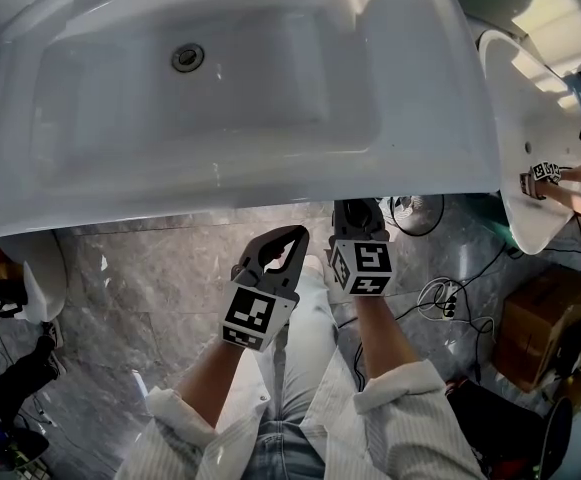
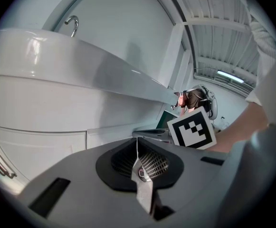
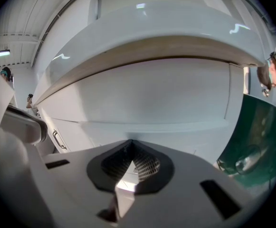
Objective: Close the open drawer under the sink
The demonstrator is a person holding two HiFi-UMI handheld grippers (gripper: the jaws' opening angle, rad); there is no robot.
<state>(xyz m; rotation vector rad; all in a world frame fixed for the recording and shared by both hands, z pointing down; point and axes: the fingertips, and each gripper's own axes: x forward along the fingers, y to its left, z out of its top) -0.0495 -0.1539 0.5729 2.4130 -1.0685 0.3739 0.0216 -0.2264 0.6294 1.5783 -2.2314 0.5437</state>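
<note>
Because the white flat-fronted drawer [image 3: 152,96] sits beneath the white ceramic sink basin [image 1: 240,190], the basin's front edge hides it in the head view, and only the right gripper view shows its panel, close ahead. The right gripper [image 1: 358,214] and the left gripper [image 1: 292,240] both have their jaws pressed together on nothing, probably so the blunt tips can push the panel. Contact cannot be confirmed.
</note>
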